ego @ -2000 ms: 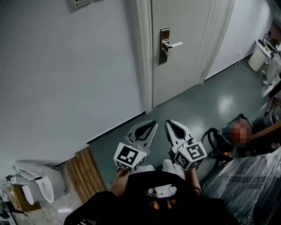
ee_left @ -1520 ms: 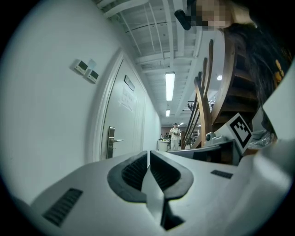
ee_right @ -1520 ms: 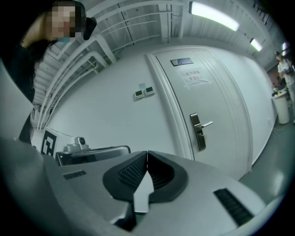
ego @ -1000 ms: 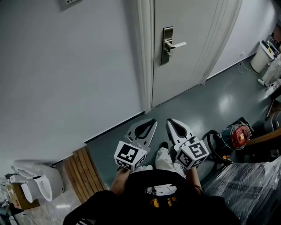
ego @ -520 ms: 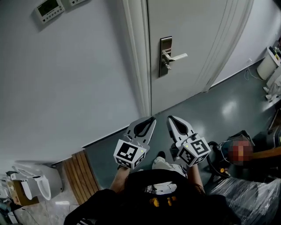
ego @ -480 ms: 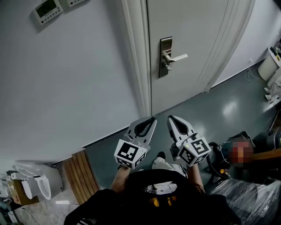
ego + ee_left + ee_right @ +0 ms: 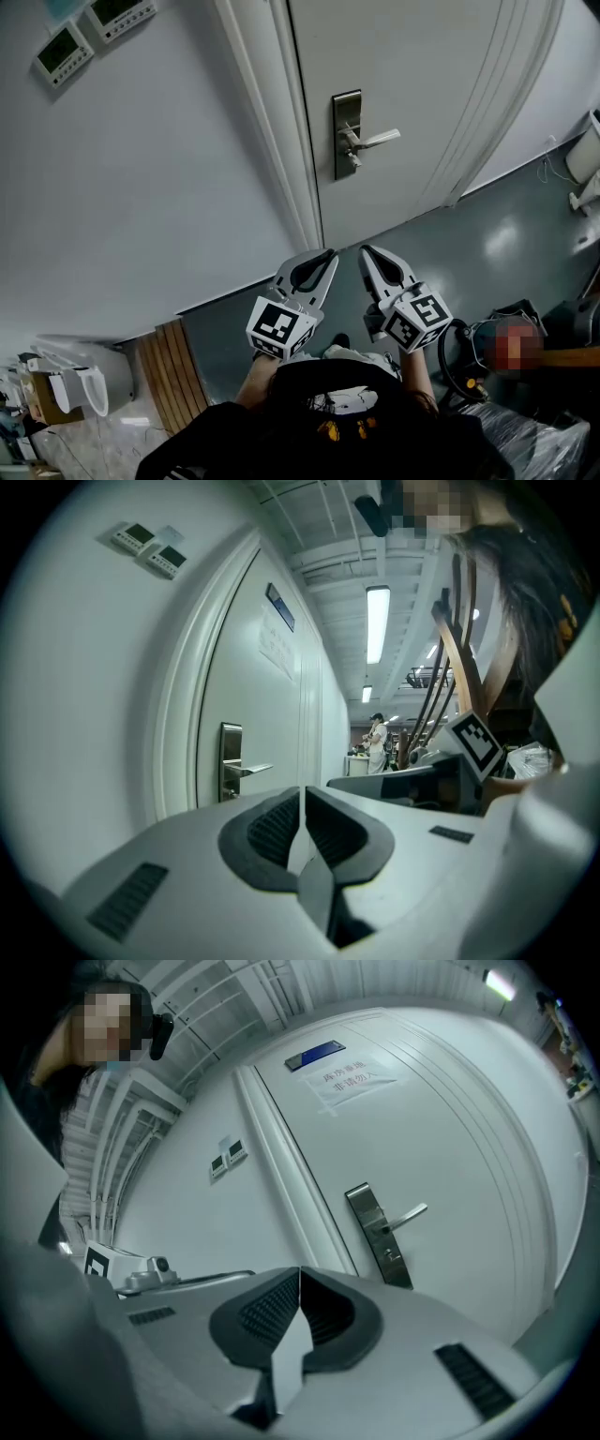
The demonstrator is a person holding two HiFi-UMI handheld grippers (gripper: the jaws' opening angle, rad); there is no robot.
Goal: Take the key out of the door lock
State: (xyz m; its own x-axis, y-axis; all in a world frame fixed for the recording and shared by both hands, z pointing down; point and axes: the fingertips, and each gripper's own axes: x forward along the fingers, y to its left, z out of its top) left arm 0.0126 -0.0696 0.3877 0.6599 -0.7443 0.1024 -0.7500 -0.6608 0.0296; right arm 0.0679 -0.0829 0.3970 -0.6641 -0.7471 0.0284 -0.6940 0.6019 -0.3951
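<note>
The key, too small to make out, presumably sits in the lock plate (image 7: 347, 134) under the lever handle (image 7: 375, 141) of the door (image 7: 422, 75). Well short of it, left gripper (image 7: 328, 254) and right gripper (image 7: 365, 250) hang empty, fingers pressed together; one should open and approach squarely.

Upright steel door lock (image 7: 346, 108), key (image 7: 352, 160) jutting near its bottom

No text I can read, blue plate (image 7: 316, 1055) high on the door (image 7: 450, 1129) with marks too small for me, white paper notice (image 7: 354, 1079) just below it, print blurred, wall panels (image 7: 64, 52) beside the frame, displays illegible
</note>
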